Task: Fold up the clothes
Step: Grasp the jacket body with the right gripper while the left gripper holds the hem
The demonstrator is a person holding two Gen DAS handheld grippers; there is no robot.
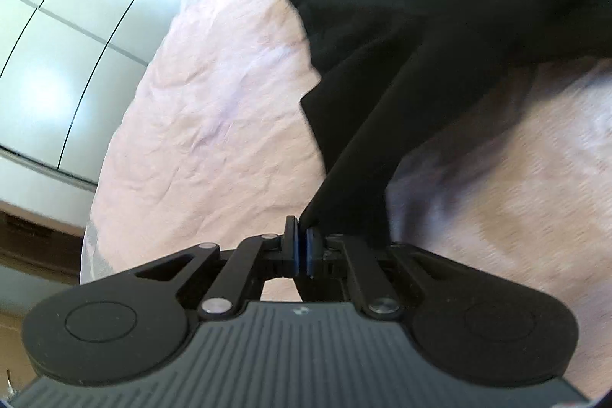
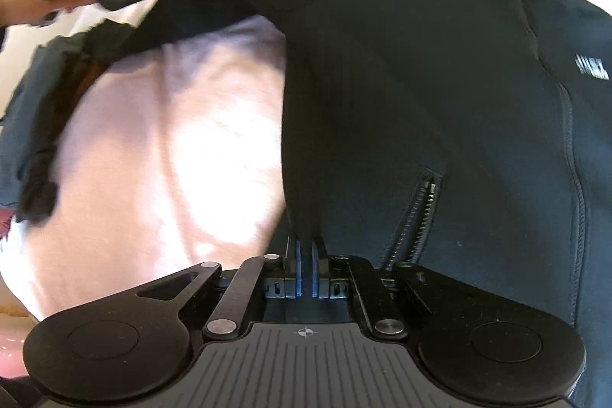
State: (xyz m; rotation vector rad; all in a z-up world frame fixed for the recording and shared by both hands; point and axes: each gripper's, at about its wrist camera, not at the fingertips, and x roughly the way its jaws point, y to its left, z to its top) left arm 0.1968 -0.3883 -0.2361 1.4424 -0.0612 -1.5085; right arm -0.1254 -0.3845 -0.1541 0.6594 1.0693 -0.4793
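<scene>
Presently the left gripper (image 1: 301,247) is clamped on the black jacket's sleeve (image 1: 375,140), stretching ahead-right to the body, whose hem the right gripper (image 2: 306,268) pinches.

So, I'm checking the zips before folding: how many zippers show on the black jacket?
2 on the black jacket: a pocket zipper near the right gripper, and a front zipper running down the chest. Others may be hidden.

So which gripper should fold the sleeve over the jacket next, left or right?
Probably the left gripper. It is shut on the sleeve end, lifted off the pink bedsheet. The right gripper is clamped on the black jacket near its hem, so it looks better placed to anchor.
</scene>
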